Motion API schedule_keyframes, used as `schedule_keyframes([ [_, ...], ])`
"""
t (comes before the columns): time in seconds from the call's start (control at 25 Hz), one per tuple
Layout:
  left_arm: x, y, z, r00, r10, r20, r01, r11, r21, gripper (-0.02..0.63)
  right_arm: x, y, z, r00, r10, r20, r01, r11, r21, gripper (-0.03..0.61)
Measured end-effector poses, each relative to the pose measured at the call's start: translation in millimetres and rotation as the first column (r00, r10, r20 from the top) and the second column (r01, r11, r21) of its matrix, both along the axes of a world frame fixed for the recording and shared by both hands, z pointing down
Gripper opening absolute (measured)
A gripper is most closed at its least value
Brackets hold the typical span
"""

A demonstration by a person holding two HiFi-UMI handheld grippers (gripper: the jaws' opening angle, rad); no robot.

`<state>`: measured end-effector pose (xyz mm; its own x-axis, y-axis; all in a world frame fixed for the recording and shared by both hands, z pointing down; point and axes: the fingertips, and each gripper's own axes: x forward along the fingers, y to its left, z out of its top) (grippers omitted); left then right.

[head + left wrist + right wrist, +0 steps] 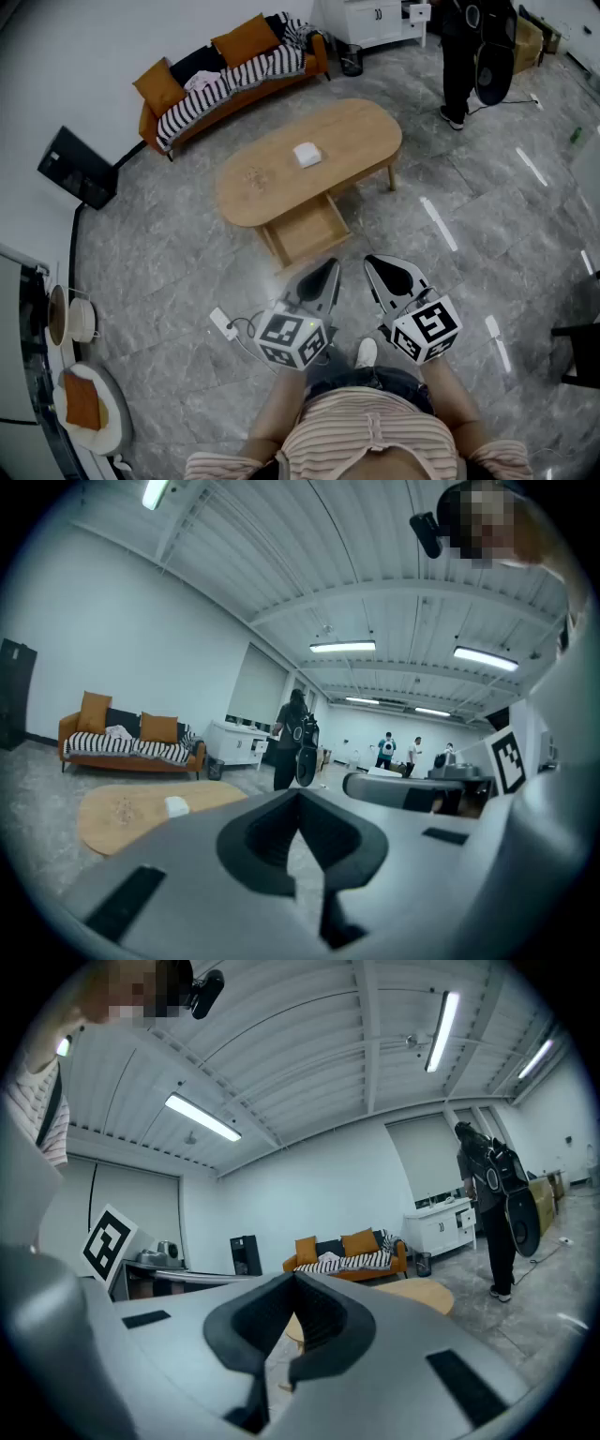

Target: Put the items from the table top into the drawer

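An oval wooden coffee table (272,183) stands on the grey floor some way ahead of me. On its top lies a small white box (307,155), and there is a faint speckled patch to its left. The table's wooden drawer (309,230) is pulled out toward me and looks empty. My left gripper (328,269) and right gripper (377,265) are held side by side near my body, well short of the table, both shut with nothing in them. The left gripper view shows the table (122,817) and the white box (176,806) past its closed jaws.
An orange sofa (225,70) with a striped blanket stands behind the table. A person in dark clothes (464,56) stands at the far right by a white cabinet (375,19). A white power strip (223,323) lies on the floor by my left foot.
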<state>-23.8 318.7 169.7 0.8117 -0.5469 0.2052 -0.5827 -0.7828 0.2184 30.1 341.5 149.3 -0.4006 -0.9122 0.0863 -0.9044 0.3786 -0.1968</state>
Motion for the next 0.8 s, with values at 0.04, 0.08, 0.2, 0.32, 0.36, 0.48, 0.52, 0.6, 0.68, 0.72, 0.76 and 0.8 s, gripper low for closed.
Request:
schedule_keyframes([
  [0.04,2,0,0,1.0,-0.002,0.006,0.002,1.0,0.008,0.014,3,1,0,1.0,-0.001,0.003,0.001,1.0,0.004,0.009],
  [0.08,5,1,0,1.0,-0.003,0.012,0.003,1.0,0.015,0.014,5,1,1,1.0,0.0,0.006,0.0,1.0,0.008,0.009],
  [0.2,10,0,0,1.0,-0.003,0.031,0.002,1.0,0.028,0.014,11,0,2,1.0,0.004,0.018,-0.004,1.0,0.014,0.009],
  [0.32,14,-2,-1,0.999,-0.01,0.039,0.009,0.999,0.033,0.014,14,-2,2,1.0,0.0,0.021,0.0,1.0,0.014,0.008],
  [0.36,14,-3,-1,0.999,-0.012,0.04,0.011,0.999,0.033,0.014,15,-2,2,1.0,-0.003,0.021,0.003,1.0,0.015,0.009],
  [0.48,15,-5,-1,0.999,-0.018,0.039,0.017,0.999,0.033,0.014,15,-5,1,1.0,-0.005,0.024,0.005,1.0,0.013,0.009],
  [0.52,14,-5,-1,0.999,-0.02,0.04,0.019,0.999,0.032,0.015,14,-6,0,1.0,-0.004,0.025,0.004,1.0,0.012,0.009],
  [0.6,10,-7,0,0.999,-0.025,0.042,0.023,0.999,0.03,0.014,11,-8,0,1.0,-0.004,0.027,0.004,1.0,0.01,0.009],
  [0.68,5,-12,0,0.999,-0.031,0.043,0.03,0.999,0.026,0.014,8,-11,0,1.0,-0.006,0.027,0.006,1.0,0.007,0.009],
  [0.72,3,-14,1,0.998,-0.036,0.042,0.035,0.999,0.024,0.014,7,-14,0,1.0,-0.008,0.026,0.008,1.0,0.006,0.008],
  [0.76,1,-17,1,0.998,-0.041,0.041,0.04,0.999,0.021,0.014,6,-16,1,1.0,-0.01,0.025,0.01,1.0,0.004,0.009],
  [0.8,-1,-20,2,0.998,-0.047,0.041,0.046,0.999,0.018,0.014,5,-18,2,1.0,-0.012,0.023,0.012,1.0,0.002,0.008],
])
